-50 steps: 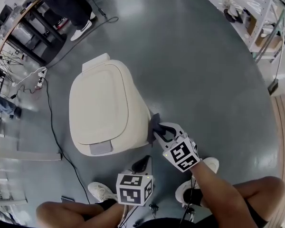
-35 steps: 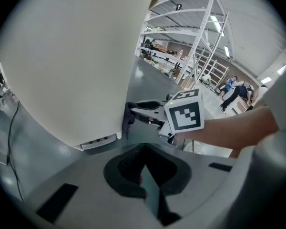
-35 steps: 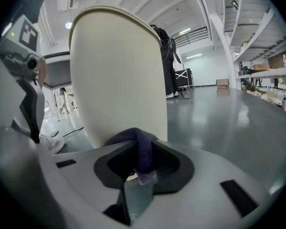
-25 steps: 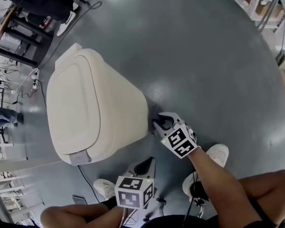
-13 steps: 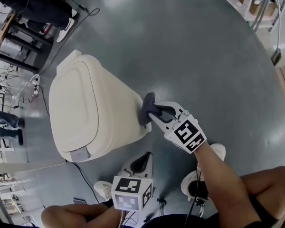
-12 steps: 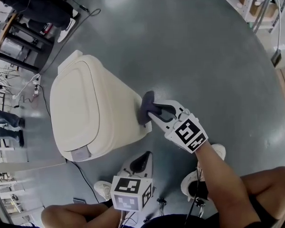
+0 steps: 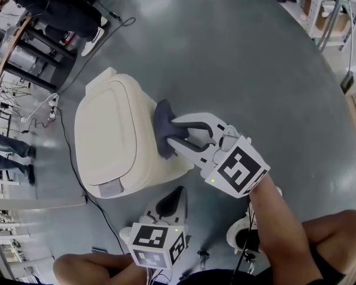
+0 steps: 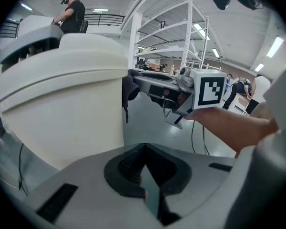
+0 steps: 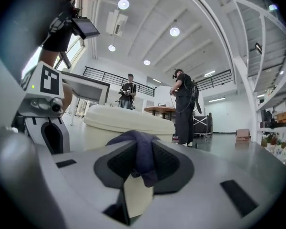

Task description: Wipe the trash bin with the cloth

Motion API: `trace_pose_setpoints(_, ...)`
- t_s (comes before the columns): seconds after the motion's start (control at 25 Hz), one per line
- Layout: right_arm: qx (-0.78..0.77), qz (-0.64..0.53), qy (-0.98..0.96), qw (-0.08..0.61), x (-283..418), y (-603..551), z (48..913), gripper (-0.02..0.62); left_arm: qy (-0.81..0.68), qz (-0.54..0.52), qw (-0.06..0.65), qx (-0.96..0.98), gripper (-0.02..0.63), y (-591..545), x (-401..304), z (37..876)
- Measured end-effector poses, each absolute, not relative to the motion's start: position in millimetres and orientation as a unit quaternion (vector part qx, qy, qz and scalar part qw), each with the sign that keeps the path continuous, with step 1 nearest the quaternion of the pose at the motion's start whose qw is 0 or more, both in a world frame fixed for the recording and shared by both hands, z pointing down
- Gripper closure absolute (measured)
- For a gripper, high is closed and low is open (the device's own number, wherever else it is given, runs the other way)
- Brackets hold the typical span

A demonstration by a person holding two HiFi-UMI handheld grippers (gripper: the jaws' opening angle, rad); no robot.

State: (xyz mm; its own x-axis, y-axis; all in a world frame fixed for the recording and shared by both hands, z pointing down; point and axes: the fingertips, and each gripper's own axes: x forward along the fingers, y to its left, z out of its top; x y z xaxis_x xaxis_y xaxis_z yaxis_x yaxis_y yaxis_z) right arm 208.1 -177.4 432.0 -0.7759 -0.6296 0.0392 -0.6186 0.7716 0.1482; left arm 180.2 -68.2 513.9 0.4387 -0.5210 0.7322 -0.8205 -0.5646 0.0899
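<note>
Wiping step, I judge: right gripper clenched on cloth against the side of bin, frame centre-left, next stroke probably needs steady pressure along the wall; left gripper closed, empty, lower centre; only the right gripper view shows the cloth pinched.

Open floor spreads free right of the trash bin, while a cable (trailing along its left side) and a dark-legged table crowd the far left.
</note>
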Motion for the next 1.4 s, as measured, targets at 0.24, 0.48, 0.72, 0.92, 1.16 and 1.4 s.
trace_pose_setpoints(0.24, 0.334, -0.078, -0.938, 0.050, 201, -179, 430, 0.503, -0.416, 0.322, 0.190, 0.829, 0.606, -79, 185, 501)
trace_pose_setpoints(0.48, 0.336, -0.094, -0.933, 0.087, 197, -185, 449, 0.503, -0.402, 0.336, 0.204, 0.827, 0.606, -73, 186, 520)
trace_pose_setpoints(0.72, 0.324, -0.098, -0.933, 0.123, 194, -191, 470, 0.503, -0.386, 0.351, 0.226, 0.823, 0.606, -65, 187, 538)
trace_pose_setpoints(0.92, 0.318, -0.085, -0.930, 0.162, 191, -198, 503, 0.503, -0.388, 0.353, 0.276, 0.805, 0.606, -60, 180, 552)
trace_pose_setpoints(1.16, 0.310, -0.050, -0.929, 0.196, 189, -205, 551, 0.503, -0.388, 0.365, 0.323, 0.782, 0.606, -58, 171, 576)
trace_pose_setpoints(1.4, 0.321, -0.034, -0.921, 0.219, 187, -214, 595, 0.503, -0.388, 0.375, 0.337, 0.772, 0.606, -65, 163, 594)
